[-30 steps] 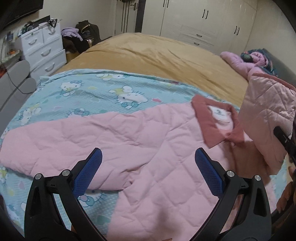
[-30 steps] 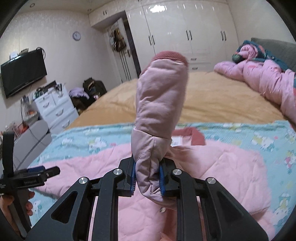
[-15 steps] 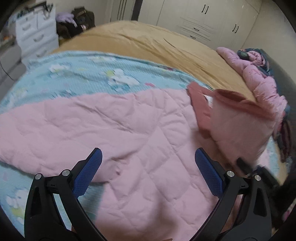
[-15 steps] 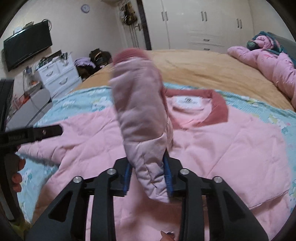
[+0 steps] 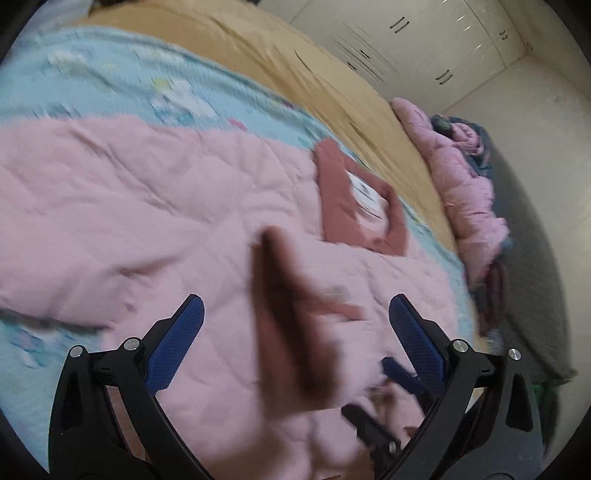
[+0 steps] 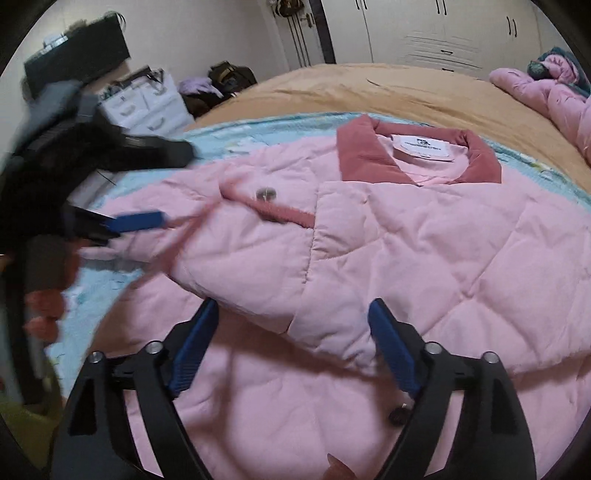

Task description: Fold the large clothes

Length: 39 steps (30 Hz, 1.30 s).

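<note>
A pink quilted jacket (image 6: 424, 236) with a dark rose collar (image 6: 362, 155) lies spread on the bed. One sleeve (image 6: 258, 236) is folded across its chest, its rose cuff near a button. My right gripper (image 6: 291, 332) is open and empty just above the folded sleeve. My left gripper (image 5: 295, 325) is open and empty over the jacket (image 5: 147, 206); the collar (image 5: 354, 206) lies beyond it. A blurred sleeve cuff (image 5: 288, 321) crosses between its jaws. The left gripper also shows, blurred, at the left of the right wrist view (image 6: 110, 192).
The jacket rests on a light blue cartoon-print sheet (image 5: 110, 81) over a tan bedspread (image 6: 369, 88). Pink bedding (image 5: 465, 184) is piled at the bed's far right. White drawers (image 6: 147, 103) and a bag stand at the left wall; white wardrobes (image 6: 443, 33) at the back.
My right gripper has let go of the sleeve, which now lies folded across the jacket's chest. Both grippers have moved lower over the jacket, and the left view has swung right.
</note>
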Available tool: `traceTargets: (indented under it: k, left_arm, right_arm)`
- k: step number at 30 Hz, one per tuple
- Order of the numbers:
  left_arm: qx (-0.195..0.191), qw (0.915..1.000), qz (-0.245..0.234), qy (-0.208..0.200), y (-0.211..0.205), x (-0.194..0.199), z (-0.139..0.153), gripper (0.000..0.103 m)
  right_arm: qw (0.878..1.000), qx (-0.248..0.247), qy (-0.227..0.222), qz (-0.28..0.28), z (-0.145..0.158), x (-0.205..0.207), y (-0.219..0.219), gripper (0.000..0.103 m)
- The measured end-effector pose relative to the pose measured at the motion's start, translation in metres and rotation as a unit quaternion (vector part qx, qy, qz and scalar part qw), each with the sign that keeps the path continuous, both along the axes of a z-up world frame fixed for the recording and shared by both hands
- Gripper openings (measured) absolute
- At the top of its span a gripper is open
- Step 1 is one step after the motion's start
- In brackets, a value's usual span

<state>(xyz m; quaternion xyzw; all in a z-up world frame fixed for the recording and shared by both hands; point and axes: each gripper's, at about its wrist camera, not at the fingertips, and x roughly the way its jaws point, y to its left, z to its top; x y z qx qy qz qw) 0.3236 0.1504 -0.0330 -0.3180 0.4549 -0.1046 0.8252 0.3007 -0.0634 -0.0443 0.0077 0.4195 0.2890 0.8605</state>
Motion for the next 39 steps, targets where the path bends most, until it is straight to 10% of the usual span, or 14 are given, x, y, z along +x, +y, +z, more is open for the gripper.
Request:
traceTargets:
  k: [10, 18, 29, 39]
  left_arm:
    - [-0.041, 0.999, -0.009, 0.017, -0.016, 0.001, -0.019, 0.087]
    - [0.014, 0.999, -0.043, -0.001, -0.046, -0.005, -0.017, 0.002]
    - [0.051, 0.9875, -0.039, -0.144, -0.024, -0.016, 0.075, 0.002]
    - [0.141, 0.9852, -0.058, -0.079, -0.025, -0.007, -0.006, 0.002]
  right_arm:
    - [0.993, 0.056, -0.002, -0.103, 0.022, -0.039, -0.098, 0.084]
    - [0.98, 0.081, -0.015, -0.179, 0.035, -0.044, -0.159, 0.084]
    - [0.968, 0.073, -0.028, -0.24, 0.042, -0.042, -0.201, 0.084]
    - [0.96, 0.021, -0.04, -0.278, 0.058, 0.022, -0.217, 0.084]
